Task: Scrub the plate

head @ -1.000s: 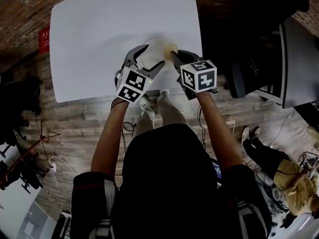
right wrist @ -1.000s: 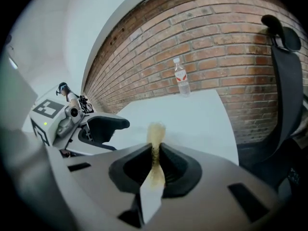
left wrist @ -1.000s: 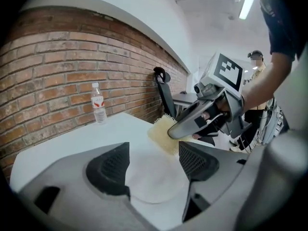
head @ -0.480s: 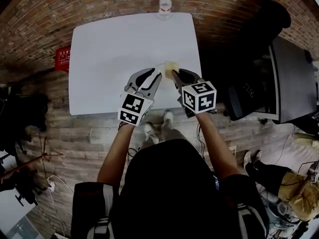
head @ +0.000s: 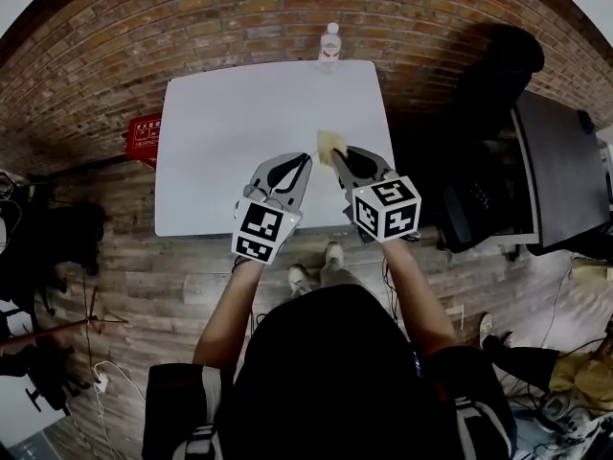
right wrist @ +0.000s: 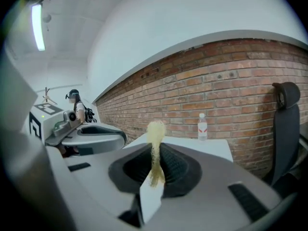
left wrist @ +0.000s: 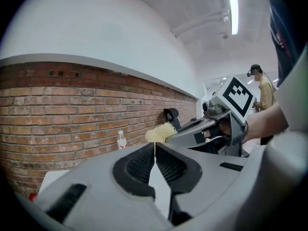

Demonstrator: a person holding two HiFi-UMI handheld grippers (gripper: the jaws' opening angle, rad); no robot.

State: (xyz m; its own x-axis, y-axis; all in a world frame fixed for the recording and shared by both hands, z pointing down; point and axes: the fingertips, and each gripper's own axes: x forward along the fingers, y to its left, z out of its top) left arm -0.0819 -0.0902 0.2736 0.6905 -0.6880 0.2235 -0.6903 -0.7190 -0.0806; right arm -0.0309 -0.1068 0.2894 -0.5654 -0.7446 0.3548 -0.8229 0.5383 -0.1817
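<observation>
Closing just now, the left gripper (head: 304, 161) has its jaws together and empty. Right gripper (head: 339, 153) clamps the yellow sponge (head: 330, 145). Both sit higher above the desk (head: 215, 142) than a second ago, and the plate is no longer discernible, so scrubbing is likely over.

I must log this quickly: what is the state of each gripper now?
Left gripper: jaws have just closed, now shut, nothing between them.
Right gripper: jaws shut on the yellow sponge.

No print here can be read. The red sign (head: 145, 134) beside the table (head: 239, 123) bears white marks too small to make out. The label on the water bottle (head: 329, 42) is blurred.
</observation>
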